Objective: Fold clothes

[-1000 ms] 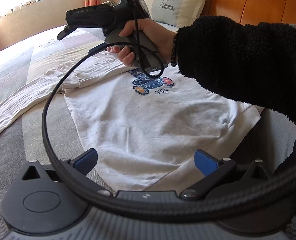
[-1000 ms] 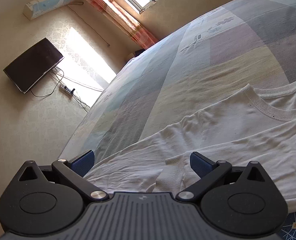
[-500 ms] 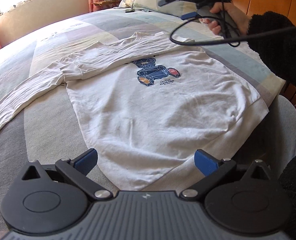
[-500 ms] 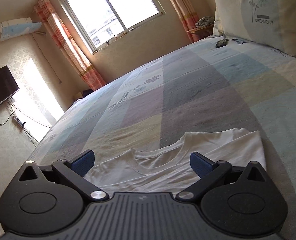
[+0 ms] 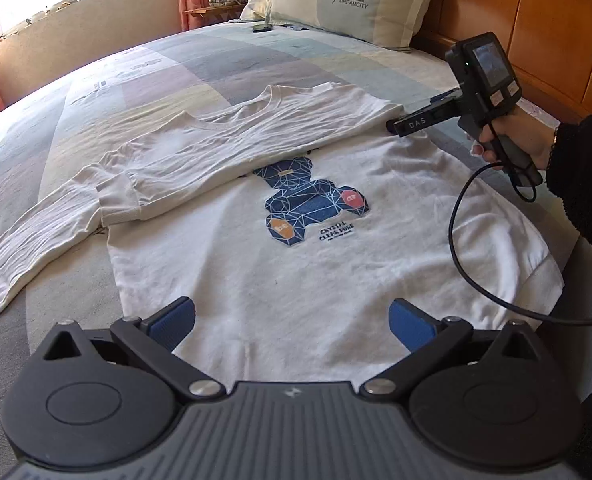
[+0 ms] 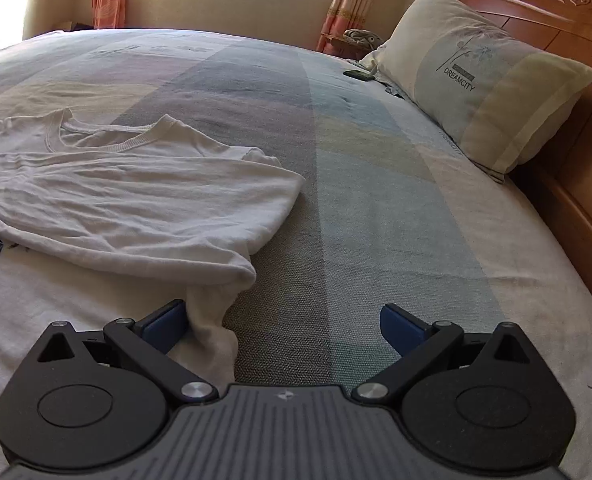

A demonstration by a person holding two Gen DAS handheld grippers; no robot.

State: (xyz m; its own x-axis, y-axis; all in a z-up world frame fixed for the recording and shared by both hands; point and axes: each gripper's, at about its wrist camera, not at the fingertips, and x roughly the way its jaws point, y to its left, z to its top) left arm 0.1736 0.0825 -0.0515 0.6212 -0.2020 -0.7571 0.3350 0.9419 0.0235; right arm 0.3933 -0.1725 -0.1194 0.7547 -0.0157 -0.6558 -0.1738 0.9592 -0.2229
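The white sweatshirt [image 5: 315, 248] lies flat on the bed [image 6: 375, 184], one sleeve folded across its chest — its hem just ahead of the left gripper [image 5: 292, 322], its shoulder fold beside the right gripper [image 6: 282, 326], both spread and empty.

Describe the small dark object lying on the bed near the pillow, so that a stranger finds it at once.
On the patchwork bedspread, look toward the headboard. Just before the DREAMCITY pillow lies a small flat black device, the only dark thing there.
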